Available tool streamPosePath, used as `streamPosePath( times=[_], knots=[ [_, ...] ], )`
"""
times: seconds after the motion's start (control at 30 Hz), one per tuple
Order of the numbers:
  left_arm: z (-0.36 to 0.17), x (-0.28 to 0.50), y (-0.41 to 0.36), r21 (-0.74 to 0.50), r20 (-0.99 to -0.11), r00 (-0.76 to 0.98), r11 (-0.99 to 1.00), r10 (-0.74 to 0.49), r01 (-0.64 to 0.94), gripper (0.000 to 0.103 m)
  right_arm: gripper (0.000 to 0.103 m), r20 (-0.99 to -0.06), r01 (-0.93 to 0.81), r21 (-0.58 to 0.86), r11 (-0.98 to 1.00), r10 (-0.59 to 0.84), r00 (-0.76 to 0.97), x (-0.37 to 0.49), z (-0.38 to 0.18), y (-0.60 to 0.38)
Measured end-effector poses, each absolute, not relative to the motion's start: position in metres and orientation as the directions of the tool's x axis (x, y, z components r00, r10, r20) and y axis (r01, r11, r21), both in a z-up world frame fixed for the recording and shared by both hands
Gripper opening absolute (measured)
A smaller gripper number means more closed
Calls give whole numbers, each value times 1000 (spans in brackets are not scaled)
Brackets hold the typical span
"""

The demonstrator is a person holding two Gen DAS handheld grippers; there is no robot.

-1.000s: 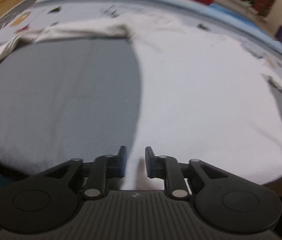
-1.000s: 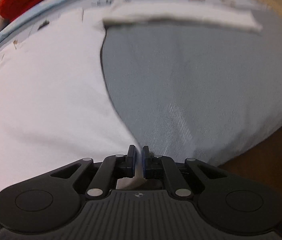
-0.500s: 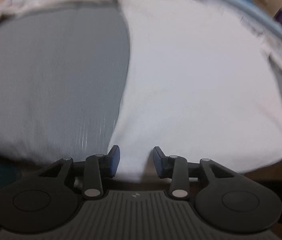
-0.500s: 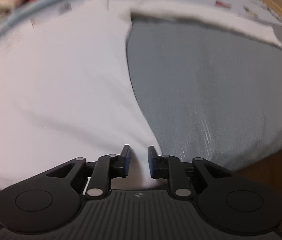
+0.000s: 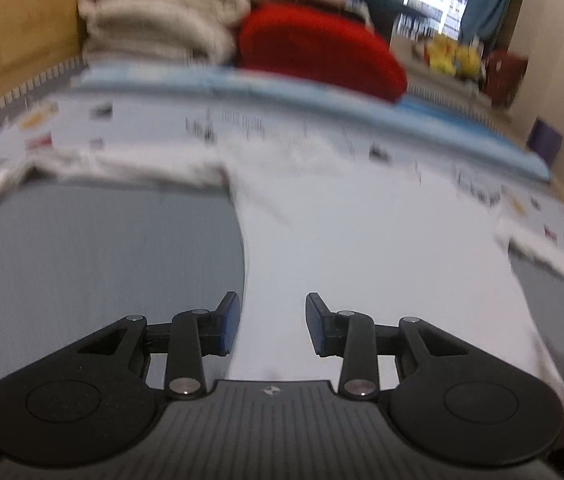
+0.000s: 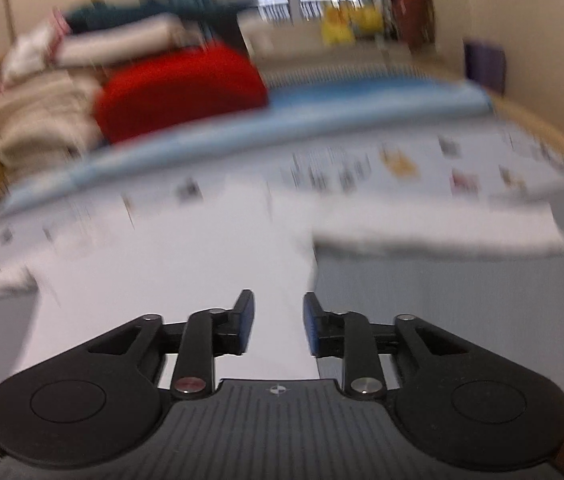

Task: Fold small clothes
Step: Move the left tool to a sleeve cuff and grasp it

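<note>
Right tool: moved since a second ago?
Yes. The right tool has lifted and tilted up off the white shirt: the red cushion, then at the top edge, now sits well inside the view. Its jaws are opening, empty.

Both views are smeared with motion blur. The printed sheet at the far side shows marks, none readable. The white garment runs under the left gripper's body at the near edge, so its hem is hidden; its right sleeve is cut off by the frame. In the right wrist view the red bundle and the pale folded pile are only soft shapes, and the yellow objects far back are too blurred to identify.
</note>
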State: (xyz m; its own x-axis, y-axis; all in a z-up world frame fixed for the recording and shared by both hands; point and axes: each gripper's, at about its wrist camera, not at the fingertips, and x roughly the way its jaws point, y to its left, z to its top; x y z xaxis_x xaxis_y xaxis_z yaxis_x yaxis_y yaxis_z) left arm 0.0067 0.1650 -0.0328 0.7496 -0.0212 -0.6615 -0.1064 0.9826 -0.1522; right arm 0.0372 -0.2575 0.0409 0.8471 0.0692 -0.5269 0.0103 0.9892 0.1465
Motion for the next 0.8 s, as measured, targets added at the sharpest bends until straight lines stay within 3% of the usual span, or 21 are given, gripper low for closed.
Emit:
streamPosePath(
  times=[0.07,0.17,0.27,0.5,0.57,0.63,0.7,0.77,0.8],
  knots=[
    [-20,14,156,-127,-618,786,987,0,-100,40,43,-479,-16,114,993,69,875,47,48,-259],
    [5,23,150,-78,-621,784,995,1,-63,40,43,-450,-28,84,996,63,891,49,44,-258],
    [30,44,157,-67,-612,791,997,-2,-49,40,43,-504,-20,102,995,69,861,54,33,-250],
    [67,109,203,-73,-542,839,992,50,-107,39,43,-511,-52,64,997,77,856,69,23,-225],
    [59,129,218,-85,-543,838,989,55,-120,33,43,-520,-50,75,996,82,850,74,21,-225],
    [41,153,240,-113,-576,816,984,50,-140,17,43,-518,-44,76,996,77,852,79,20,-222],
    [21,175,269,-146,-611,789,970,67,-195,15,36,-518,-28,76,997,63,853,85,18,-220],
    [4,189,301,-180,-630,772,952,82,-249,14,10,-530,-14,71,997,49,847,90,15,-218],
    [-4,193,321,-207,-637,766,938,88,-280,14,10,-533,-11,61,998,42,845,92,13,-217]
  ],
)
